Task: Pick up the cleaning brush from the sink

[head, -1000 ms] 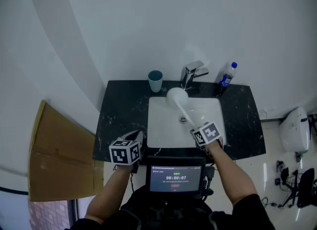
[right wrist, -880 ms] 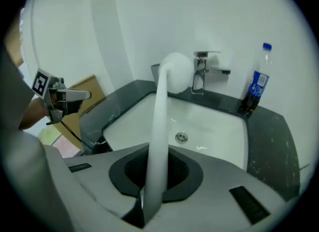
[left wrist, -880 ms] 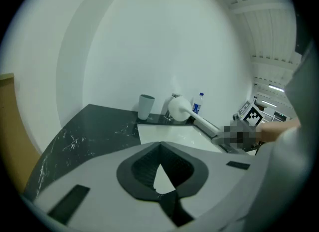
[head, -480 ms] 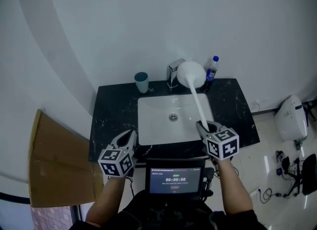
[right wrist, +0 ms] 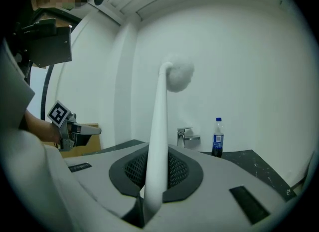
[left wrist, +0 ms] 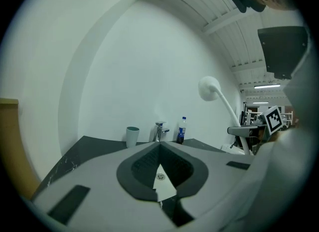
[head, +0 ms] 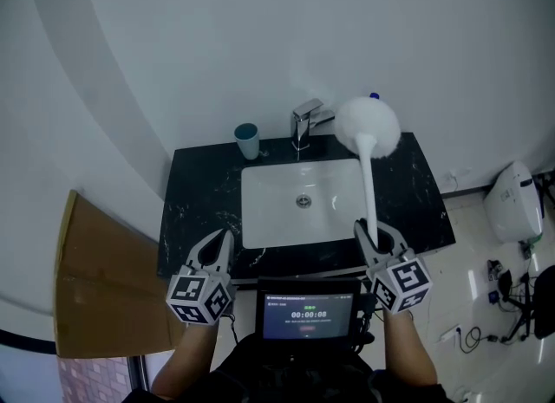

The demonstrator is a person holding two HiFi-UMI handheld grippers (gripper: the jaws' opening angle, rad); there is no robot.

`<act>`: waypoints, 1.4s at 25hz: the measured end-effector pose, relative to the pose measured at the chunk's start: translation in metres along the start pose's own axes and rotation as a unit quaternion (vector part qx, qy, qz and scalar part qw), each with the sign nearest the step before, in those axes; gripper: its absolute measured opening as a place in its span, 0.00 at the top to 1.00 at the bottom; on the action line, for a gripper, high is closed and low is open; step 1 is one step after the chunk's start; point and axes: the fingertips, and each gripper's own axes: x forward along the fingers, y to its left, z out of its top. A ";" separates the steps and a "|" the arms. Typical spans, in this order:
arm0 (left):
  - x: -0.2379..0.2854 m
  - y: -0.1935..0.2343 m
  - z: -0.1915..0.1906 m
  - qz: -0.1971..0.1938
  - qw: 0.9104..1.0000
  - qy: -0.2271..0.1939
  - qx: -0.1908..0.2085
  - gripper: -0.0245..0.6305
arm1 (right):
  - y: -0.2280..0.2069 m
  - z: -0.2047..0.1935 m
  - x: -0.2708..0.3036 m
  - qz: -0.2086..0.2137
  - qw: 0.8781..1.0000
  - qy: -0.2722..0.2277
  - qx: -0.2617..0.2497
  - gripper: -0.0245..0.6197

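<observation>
The white cleaning brush is clear of the sink, its fluffy head up over the counter's back right. Its long handle slopes down into my right gripper, which is shut on the lower end at the counter's front edge. In the right gripper view the handle rises from between the pads of the right gripper to the head. My left gripper hangs at the front left of the sink, shut and holding nothing. In the left gripper view, past the left gripper, the brush head shows.
A chrome tap stands behind the basin, a teal cup to its left. A blue-capped bottle stands at the back right, mostly hidden by the brush head in the head view. Cardboard leans at the left; a small screen sits below.
The right gripper has lifted the brush out of the basin and drawn back toward me, so the brush head swung up to the back right. The left gripper also rose and drew back.
</observation>
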 end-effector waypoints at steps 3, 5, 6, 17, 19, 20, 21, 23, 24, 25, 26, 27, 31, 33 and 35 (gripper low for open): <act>-0.003 0.000 0.002 0.005 1.000 -0.009 0.001 0.95 | 0.002 0.000 -0.006 -0.005 1.000 -0.020 0.001 0.94; -0.003 0.000 0.006 0.006 1.000 -0.017 0.010 0.95 | 0.003 0.002 -0.009 -0.009 0.999 -0.034 0.003 0.94; -0.003 0.000 0.007 0.005 1.000 -0.020 0.017 0.95 | 0.004 0.002 -0.009 -0.010 0.999 -0.037 -0.001 0.94; -0.006 0.001 0.008 -0.007 0.999 -0.035 0.016 0.95 | 0.009 0.009 -0.010 -0.032 0.998 -0.056 0.002 0.94; -0.008 0.005 0.010 0.006 0.999 -0.042 0.022 0.95 | 0.010 0.013 -0.012 -0.038 0.997 -0.069 0.002 0.94; -0.009 0.006 0.011 0.009 0.999 -0.045 0.023 0.95 | 0.011 0.016 -0.014 -0.040 0.996 -0.077 0.001 0.94; -0.010 0.007 0.013 0.012 0.999 -0.047 0.024 0.95 | 0.012 0.018 -0.015 -0.043 0.996 -0.083 0.000 0.94; -0.011 0.010 0.015 0.017 0.998 -0.050 0.021 0.95 | 0.016 0.021 -0.018 -0.047 0.995 -0.092 -0.003 0.94; -0.013 0.010 0.015 0.019 0.998 -0.052 0.018 0.95 | 0.018 0.022 -0.019 -0.049 0.994 -0.095 -0.004 0.94; -0.015 0.010 0.016 0.018 0.998 -0.054 0.016 0.95 | 0.020 0.024 -0.020 -0.049 0.994 -0.097 -0.003 0.95; -0.016 0.009 0.017 0.016 0.998 -0.056 0.016 0.95 | 0.023 0.025 -0.020 -0.049 0.994 -0.099 -0.002 0.95; -0.018 0.007 0.019 0.013 0.998 -0.057 0.018 0.95 | 0.024 0.026 -0.021 -0.049 0.994 -0.101 -0.002 0.95; -0.022 0.005 0.024 0.013 0.998 -0.063 0.025 0.95 | 0.026 0.027 -0.021 -0.048 0.993 -0.104 -0.004 0.95; -0.022 0.005 0.023 0.013 0.998 -0.061 0.024 0.95 | 0.024 0.027 -0.021 -0.049 0.993 -0.104 -0.001 0.95; -0.022 0.006 0.025 0.014 0.998 -0.062 0.028 0.95 | 0.024 0.027 -0.020 -0.050 0.993 -0.104 0.001 0.95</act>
